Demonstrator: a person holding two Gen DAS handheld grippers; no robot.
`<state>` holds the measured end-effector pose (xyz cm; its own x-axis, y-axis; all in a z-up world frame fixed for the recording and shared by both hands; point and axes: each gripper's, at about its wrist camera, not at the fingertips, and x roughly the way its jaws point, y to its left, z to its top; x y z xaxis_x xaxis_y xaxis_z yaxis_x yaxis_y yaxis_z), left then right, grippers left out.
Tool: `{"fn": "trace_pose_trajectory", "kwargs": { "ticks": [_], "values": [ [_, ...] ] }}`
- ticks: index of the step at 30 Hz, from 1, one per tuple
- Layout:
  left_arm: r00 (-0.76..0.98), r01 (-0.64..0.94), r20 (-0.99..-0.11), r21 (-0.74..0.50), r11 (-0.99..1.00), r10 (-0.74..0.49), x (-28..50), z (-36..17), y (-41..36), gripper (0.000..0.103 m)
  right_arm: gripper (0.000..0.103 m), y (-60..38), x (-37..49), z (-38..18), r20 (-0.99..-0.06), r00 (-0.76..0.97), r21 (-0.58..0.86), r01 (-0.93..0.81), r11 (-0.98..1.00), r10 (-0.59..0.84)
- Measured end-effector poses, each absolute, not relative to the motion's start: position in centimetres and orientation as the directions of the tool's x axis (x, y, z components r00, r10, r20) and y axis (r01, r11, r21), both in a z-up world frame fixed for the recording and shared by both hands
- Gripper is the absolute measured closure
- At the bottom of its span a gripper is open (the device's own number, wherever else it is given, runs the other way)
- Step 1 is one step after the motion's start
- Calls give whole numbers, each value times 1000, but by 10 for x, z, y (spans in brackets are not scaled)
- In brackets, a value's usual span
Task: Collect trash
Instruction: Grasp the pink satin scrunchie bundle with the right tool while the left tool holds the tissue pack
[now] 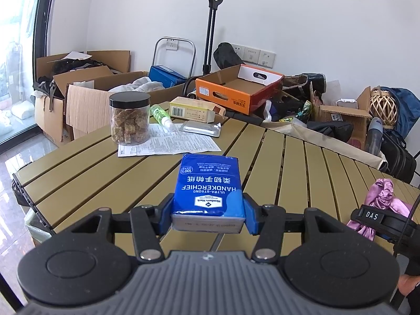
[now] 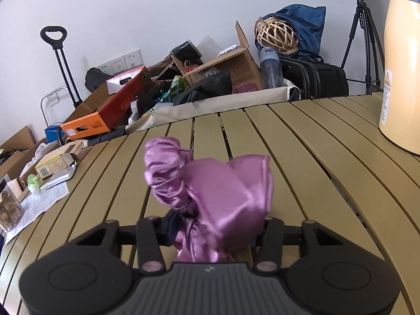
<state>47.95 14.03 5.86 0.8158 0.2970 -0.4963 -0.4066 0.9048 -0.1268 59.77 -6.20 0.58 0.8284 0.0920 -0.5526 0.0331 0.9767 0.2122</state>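
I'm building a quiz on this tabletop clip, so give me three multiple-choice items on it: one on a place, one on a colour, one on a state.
1. Where does the snack jar stand?
A. On the printed paper sheet
B. Inside the orange box
C. On the floor

2. What colour is the bunched cloth in the right gripper?
A. Green
B. Purple
C. White

3. What is the state of the left gripper?
A. Open and holding nothing
B. Closed on the spray bottle
C. Closed on the blue handkerchief pack

Answers: 1 A, the jar's base rests on the sheet on the slatted table. 2 B, the satin fabric is purple. 3 C, its blue pads press both sides of the pack.
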Motion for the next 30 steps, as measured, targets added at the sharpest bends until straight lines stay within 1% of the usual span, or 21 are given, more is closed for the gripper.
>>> {"fn": "trace_pose_trajectory", "kwargs": {
  "ticks": [3, 9, 15, 19, 25, 30],
  "values": [
    [818, -406, -493, -127, 905, 297, 478, 59, 139, 50, 66, -63, 593, 8, -543, 833, 214, 19, 977, 103],
    [819, -399, -494, -125, 909, 292, 474, 65, 134, 50, 70, -66, 577, 11, -539, 832, 241, -1, 971, 134],
    [829, -392, -477, -122, 912, 293, 460, 74, 129, 50, 70, -76, 555, 20, -523, 839, 260, -12, 966, 151],
    [830, -374, -490, -137, 917, 266, 451, 74, 127, 50, 70, -87, 536, 29, -511, 845, 275, -15, 961, 160],
    [831, -367, -493, -138, 920, 258, 435, 74, 123, 50, 70, -102, 502, 40, -492, 852, 277, -41, 960, 179],
    [845, -345, -476, -134, 929, 244, 419, 77, 114, 50, 70, -116, 473, 46, -482, 854, 280, -64, 958, 198]
  ]
}}
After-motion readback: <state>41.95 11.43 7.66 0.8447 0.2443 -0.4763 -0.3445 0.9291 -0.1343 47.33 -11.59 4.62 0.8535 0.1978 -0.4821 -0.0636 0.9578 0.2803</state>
